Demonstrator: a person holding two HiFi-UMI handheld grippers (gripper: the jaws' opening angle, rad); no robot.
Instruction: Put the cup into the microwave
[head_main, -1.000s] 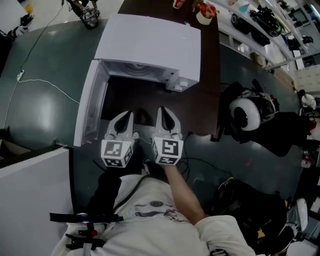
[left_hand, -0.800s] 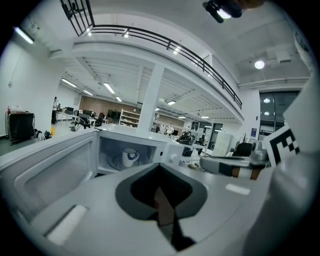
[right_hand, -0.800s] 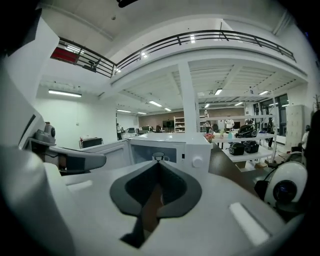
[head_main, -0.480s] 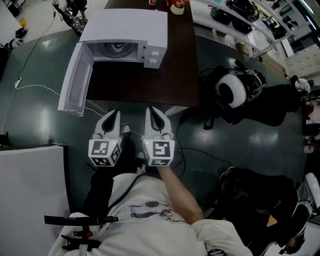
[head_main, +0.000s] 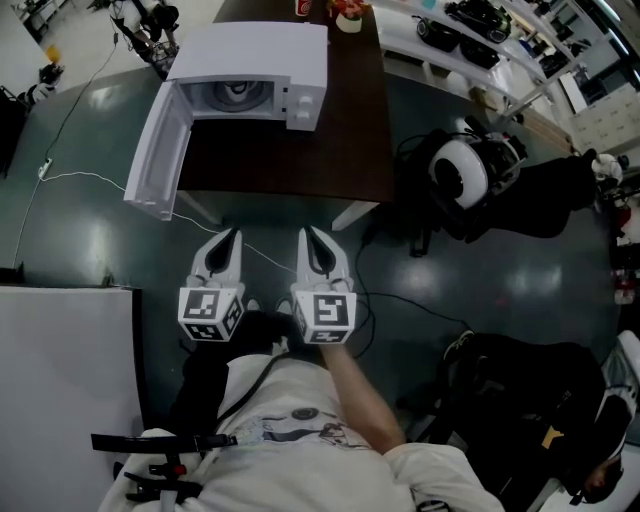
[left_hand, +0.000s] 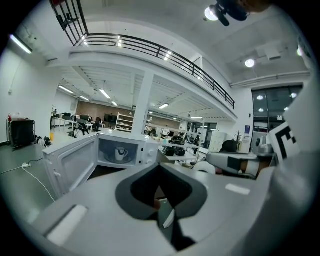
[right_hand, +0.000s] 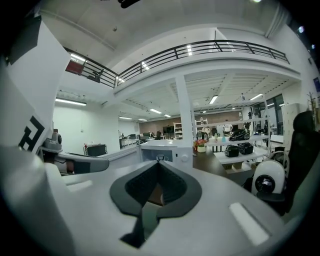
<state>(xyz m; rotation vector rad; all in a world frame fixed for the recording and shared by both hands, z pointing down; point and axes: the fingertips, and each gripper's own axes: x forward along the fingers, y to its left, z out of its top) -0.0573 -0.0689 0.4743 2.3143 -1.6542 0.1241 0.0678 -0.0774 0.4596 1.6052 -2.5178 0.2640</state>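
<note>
You have one white box-shaped microwave (head_main: 258, 45), one white ceramic cup (left_hand: 120, 153) and one dark brown rectangular table (head_main: 300, 160) in view. You hold two white plastic grippers: one left gripper (head_main: 232, 236), one right gripper (head_main: 306, 233). Count also one thin white cable (head_main: 90, 180) and one round white-and-black device (head_main: 460, 172).

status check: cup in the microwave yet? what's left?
Done: the white handled cup sits inside the white microwave. In hand: nothing; the left tool and right tool are both shut and empty, short of the dark brown table. Left: the white door stands open, so closing it may remain, though the task doesn't ask for that.
</note>
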